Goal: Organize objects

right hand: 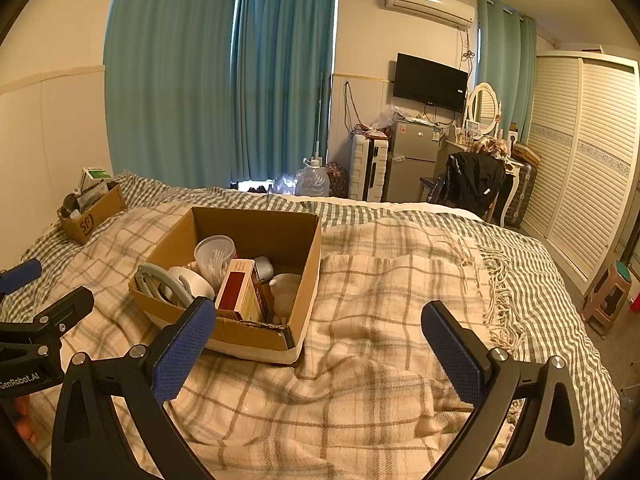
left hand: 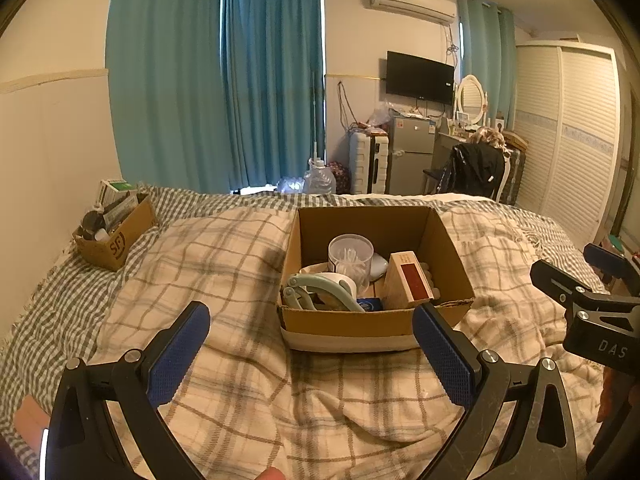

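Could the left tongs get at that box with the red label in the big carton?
Probably yes. The left tongs are open and point at the open-topped carton. The red-label box stands near its front right corner, poking above the rim, with nothing covering it.

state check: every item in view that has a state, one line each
left tool: open, holding nothing
right tool: open, holding nothing
big cardboard box: flaps open, holds items
clear cup: upright in the big box
red and tan carton: standing tilted in the big box
small cardboard box: open, packed with items
curtains: drawn
TV: screen dark
wardrobe: doors shut
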Tool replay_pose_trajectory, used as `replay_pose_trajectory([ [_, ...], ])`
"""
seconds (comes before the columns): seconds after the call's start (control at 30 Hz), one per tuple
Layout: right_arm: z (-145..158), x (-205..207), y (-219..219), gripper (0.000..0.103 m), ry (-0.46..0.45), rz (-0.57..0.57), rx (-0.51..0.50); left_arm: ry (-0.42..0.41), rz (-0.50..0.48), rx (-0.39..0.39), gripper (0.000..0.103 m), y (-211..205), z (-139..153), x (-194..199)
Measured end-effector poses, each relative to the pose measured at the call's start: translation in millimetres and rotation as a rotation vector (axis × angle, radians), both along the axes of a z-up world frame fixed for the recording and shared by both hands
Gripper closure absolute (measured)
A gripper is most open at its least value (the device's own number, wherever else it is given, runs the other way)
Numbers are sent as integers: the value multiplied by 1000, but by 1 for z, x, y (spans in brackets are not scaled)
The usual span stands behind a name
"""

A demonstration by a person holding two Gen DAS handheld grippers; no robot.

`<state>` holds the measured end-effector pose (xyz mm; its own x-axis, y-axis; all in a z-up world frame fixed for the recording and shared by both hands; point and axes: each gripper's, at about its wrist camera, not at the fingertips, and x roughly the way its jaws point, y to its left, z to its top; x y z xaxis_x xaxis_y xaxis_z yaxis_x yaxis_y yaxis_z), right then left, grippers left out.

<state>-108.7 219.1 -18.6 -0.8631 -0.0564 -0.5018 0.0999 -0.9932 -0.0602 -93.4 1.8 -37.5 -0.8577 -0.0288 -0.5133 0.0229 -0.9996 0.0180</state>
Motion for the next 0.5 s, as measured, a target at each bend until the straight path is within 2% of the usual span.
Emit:
replay_pose_trajectory([
  [0.5,-1,1,0,0,-5,0,1,6,4,6,0,0,2,1],
])
